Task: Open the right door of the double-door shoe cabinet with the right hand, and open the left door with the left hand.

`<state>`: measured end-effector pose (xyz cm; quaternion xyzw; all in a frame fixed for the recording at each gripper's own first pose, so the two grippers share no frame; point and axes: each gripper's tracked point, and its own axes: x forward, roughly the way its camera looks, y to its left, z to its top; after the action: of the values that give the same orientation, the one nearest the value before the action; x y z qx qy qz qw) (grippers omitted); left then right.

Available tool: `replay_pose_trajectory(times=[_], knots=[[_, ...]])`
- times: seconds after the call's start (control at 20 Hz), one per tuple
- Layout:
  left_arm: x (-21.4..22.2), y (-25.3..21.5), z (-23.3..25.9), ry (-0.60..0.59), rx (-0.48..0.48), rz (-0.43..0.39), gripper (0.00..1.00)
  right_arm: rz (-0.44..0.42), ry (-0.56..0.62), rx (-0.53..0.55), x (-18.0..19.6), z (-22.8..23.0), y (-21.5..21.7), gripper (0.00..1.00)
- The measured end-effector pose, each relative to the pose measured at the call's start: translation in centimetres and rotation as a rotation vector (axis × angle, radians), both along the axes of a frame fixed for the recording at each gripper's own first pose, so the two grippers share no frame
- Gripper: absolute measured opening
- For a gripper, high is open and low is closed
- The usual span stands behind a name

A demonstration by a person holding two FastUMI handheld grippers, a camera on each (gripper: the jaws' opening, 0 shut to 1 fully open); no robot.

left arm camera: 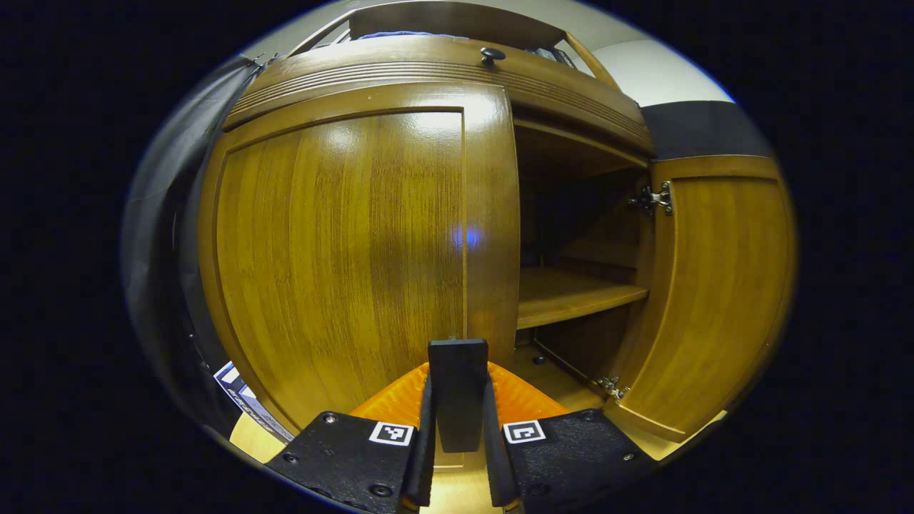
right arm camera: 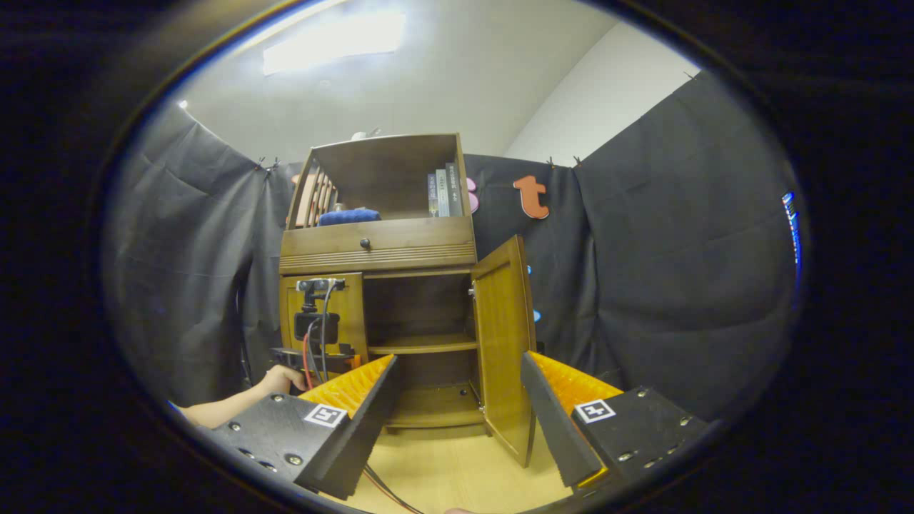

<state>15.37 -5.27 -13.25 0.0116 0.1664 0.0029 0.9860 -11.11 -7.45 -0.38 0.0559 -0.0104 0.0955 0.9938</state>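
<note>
So in the left gripper view I'm right up against the shoe cabinet (left arm camera: 428,71). The left door (left arm camera: 343,257) is shut and takes up most of what I see, glossy brown wood with a raised frame. My left gripper (left arm camera: 458,428) sits low at the door's inner edge, and its fingers (left arm camera: 427,442) are squeezed narrow on a flat black tab (left arm camera: 458,400), one finger on each side of it. I can't tell for sure whether that tab is fixed to the door or just in front of it.

The right door (left arm camera: 714,300) is swung wide open on its hinges (left arm camera: 653,200), with the shelf (left arm camera: 571,296) inside bare and the cabinet floor below it. There's a small dark knob (left arm camera: 492,54) on the drawer above the doors.

From the right gripper view I'm well back from the cabinet. The right gripper (right arm camera: 457,407) hangs in the air with its fingers (right arm camera: 550,417) spread wide, holding nothing. The open right door (right arm camera: 507,350) shows between them, standing out toward me. Off at the left door (right arm camera: 325,314) I can see the other gripper with its camera and cables, and the hand (right arm camera: 282,378) holding it. Up top, some books (right arm camera: 444,191) and a blue cloth (right arm camera: 348,216) sit in the open shelf box. The floor (right arm camera: 457,471) is light wood.
</note>
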Motion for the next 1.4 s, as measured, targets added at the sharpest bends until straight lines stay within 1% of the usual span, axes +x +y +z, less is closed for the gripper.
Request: replay_pose_trajectory(times=[0.2, 0.25, 0.35, 0.45, 0.65, 0.75, 0.95, 1.05, 1.1, 1.15, 1.2, 1.3, 1.4], knots=[[-3.5, 0.1, 0.9, -0.017, -0.001, -0.068, 0.32, 0.010, 0.017, -0.015, 0.1, -0.8, 0.5, 0.96], [-4.4, 0.0, 1.1, -0.024, -0.001, -0.087, 0.32, 0.011, 0.021, -0.021, 0.0, -0.9, 0.6, 1.00], [-6.5, 0.3, 1.3, -0.028, -0.012, -0.110, 0.31, 0.006, 0.018, -0.035, 0.0, -0.7, 0.4, 1.00], [-8.2, 0.8, 1.6, -0.032, -0.012, -0.125, 0.33, 0.004, 0.007, -0.038, -0.4, -0.3, 0.4, 1.00], [-11.0, 2.0, 2.4, -0.047, -0.013, -0.133, 0.32, -0.011, -0.028, -0.003, -1.0, 0.5, 0.1, 1.00], [-12.4, 2.9, 2.7, -0.048, -0.005, -0.135, 0.31, -0.016, -0.028, 0.009, -1.1, 0.4, -0.2, 1.00], [-15.3, 5.1, 3.6, -0.055, -0.032, -0.131, 0.33, -0.019, -0.010, -0.008, -0.3, -0.8, 0.2, 1.00], [-16.4, 6.5, 4.0, -0.074, -0.007, -0.129, 0.31, -0.001, 0.003, -0.031, -0.1, -1.4, 0.8, 1.00], [-17.1, 7.2, 4.2, -0.080, -0.006, -0.123, 0.29, 0.006, 0.012, -0.037, 0.1, -1.7, 0.9, 1.00], [-17.6, 7.8, 4.3, -0.079, -0.009, -0.120, 0.30, 0.012, 0.019, -0.041, 0.4, -2.0, 1.1, 1.00], [-18.1, 8.4, 4.4, -0.077, -0.022, -0.114, 0.28, 0.014, 0.026, -0.042, 0.6, -2.4, 1.3, 1.00], [-18.7, 9.3, 4.5, -0.068, -0.042, -0.110, 0.28, 0.020, 0.034, -0.033, 0.7, -2.8, 1.8, 1.00], [-19.2, 10.2, 4.8, -0.075, -0.033, -0.107, 0.26, 0.038, 0.032, -0.034, 0.4, -2.9, 3.0, 1.00]])
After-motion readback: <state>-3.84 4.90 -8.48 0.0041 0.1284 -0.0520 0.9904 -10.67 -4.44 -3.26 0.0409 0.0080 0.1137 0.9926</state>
